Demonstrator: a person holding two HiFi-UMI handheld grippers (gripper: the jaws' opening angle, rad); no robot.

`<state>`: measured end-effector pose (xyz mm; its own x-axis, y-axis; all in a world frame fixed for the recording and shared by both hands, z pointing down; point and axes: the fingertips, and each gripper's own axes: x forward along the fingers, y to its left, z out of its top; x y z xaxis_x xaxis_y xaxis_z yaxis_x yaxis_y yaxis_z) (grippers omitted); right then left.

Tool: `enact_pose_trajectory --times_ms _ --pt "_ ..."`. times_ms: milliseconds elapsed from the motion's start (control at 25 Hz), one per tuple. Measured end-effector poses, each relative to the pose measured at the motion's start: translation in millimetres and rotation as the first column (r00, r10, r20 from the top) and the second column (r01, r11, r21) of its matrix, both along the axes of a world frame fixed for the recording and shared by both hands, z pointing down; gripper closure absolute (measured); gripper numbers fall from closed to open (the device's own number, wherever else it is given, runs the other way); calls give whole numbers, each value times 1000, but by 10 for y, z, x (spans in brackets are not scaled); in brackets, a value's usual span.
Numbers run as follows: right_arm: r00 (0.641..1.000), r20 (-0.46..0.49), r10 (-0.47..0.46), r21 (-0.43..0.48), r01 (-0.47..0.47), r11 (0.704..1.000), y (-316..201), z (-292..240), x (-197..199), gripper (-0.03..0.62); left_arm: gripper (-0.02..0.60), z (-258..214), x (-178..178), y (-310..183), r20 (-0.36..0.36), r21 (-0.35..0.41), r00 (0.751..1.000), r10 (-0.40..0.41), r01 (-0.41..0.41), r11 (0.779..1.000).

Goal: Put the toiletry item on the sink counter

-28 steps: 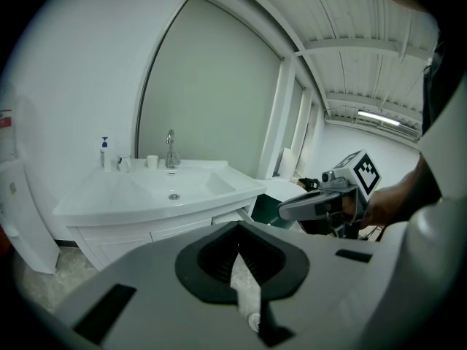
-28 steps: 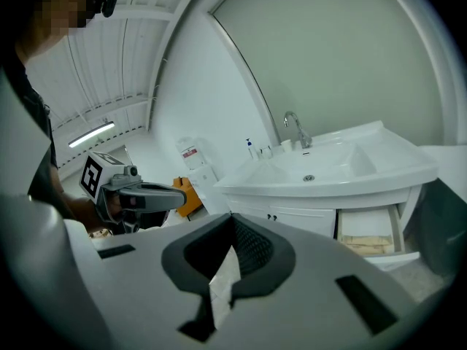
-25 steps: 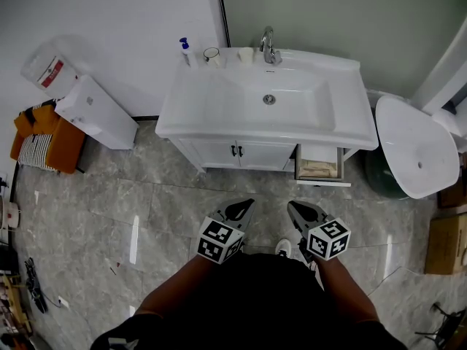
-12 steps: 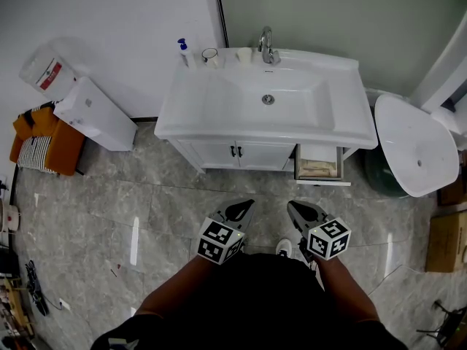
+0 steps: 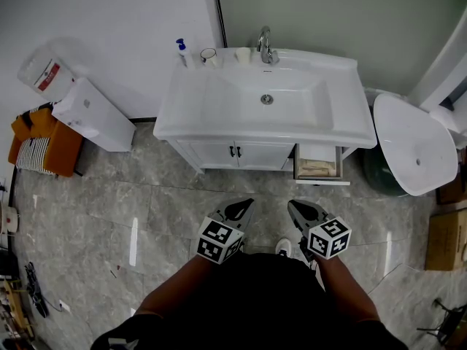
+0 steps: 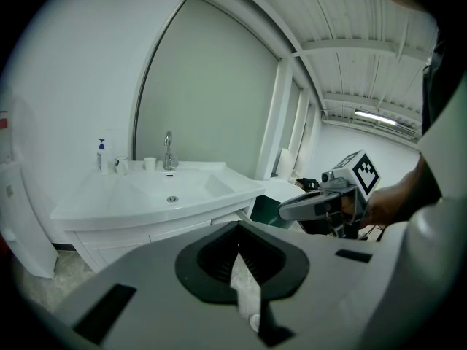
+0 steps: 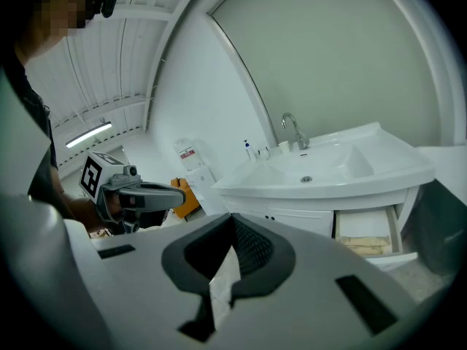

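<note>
The white sink counter point(image 5: 219, 115) stands ahead against the wall, with a faucet point(image 5: 266, 46) at its back edge. A blue-pump bottle point(image 5: 180, 52) and two small cups point(image 5: 209, 55) stand on its back left corner. Under its right side a drawer point(image 5: 318, 162) hangs open with beige items inside. My left gripper point(image 5: 237, 211) and right gripper point(image 5: 300, 211) are held side by side low over the floor, well short of the cabinet. Both are shut with nothing in them. The counter point(image 6: 168, 195) also shows in the left gripper view beyond the shut left gripper point(image 6: 238, 228), and the drawer point(image 7: 365, 232) in the right gripper view.
A white basin-like fixture point(image 5: 416, 148) and a dark green bin point(image 5: 379, 175) stand right of the cabinet. A white box unit point(image 5: 95, 113) and an orange seat point(image 5: 44, 141) are at the left wall. A cardboard box point(image 5: 446, 243) sits at far right. Grey tiled floor point(image 5: 146, 210) lies between me and the cabinet.
</note>
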<state>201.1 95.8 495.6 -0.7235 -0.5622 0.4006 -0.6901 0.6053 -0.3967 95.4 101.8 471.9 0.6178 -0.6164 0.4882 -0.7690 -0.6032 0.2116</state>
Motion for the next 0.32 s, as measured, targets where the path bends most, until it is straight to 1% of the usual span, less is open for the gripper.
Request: enact_pose_trajectory --times_ms 320 --pt "1000 2 3 -1 -3 1000 7 7 -15 591 581 6 -18 4 0 -1 1000 1 -1 1000"
